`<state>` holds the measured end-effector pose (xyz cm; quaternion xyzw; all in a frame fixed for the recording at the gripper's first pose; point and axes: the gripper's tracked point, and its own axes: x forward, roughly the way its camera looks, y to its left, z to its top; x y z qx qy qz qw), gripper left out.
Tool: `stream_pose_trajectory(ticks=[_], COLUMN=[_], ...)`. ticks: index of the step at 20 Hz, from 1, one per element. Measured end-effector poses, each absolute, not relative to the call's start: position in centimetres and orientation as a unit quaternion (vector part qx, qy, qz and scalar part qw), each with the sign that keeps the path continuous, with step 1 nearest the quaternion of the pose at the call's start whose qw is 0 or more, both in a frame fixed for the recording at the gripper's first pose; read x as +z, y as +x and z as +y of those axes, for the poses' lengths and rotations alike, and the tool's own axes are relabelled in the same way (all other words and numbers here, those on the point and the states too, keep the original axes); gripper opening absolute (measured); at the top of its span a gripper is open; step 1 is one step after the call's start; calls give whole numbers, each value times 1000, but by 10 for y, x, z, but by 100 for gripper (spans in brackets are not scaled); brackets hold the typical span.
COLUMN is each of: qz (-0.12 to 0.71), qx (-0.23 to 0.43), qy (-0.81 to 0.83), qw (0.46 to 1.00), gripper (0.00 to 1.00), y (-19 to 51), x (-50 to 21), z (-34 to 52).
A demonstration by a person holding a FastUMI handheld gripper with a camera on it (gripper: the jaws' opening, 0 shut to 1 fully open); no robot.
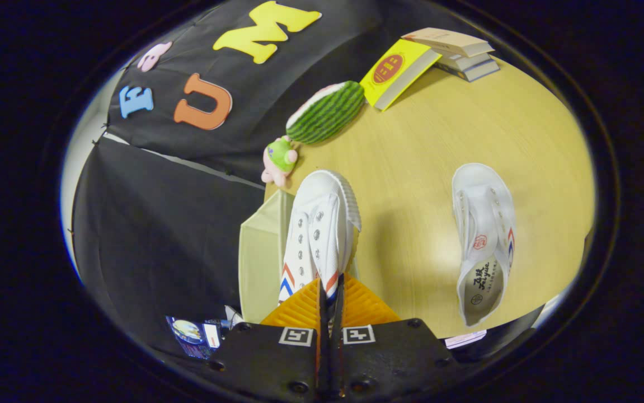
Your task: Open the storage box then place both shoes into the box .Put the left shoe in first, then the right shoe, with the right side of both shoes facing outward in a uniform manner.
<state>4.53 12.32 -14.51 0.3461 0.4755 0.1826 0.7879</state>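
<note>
Hand-held gripper [330,291]: fingers pressed nearly together, clamped on the heel end of a white canvas shoe [319,229]; held shoe lifted, toe pointing ahead, over the bench [428,140] edge and the pale storage box [260,263] just beside it. View rolled, so the bench slants. Second white shoe [484,240]: flat on the bench, well apart from the first. Beyond: watermelon-slice toy [327,112], small pink-and-green plush [280,159], yellow book [397,73] leaning on stacked books [461,53]
</note>
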Motion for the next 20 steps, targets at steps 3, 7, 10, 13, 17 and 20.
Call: stream_pose_trajectory(ticks=[3, 7, 10, 13, 17, 20], qz=[453, 452, 461, 491, 533, 566], qx=[203, 242, 242, 238, 211, 195], qy=[346, 343, 325, 315, 299, 287], qw=[796, 787, 789, 777, 763, 747], gripper=[6, 6, 6, 6, 6, 6], y=[29, 10, 9, 17, 29, 31], x=[-103, -61, -58, -77, -124, -155], z=[145, 202, 252, 301, 327, 332])
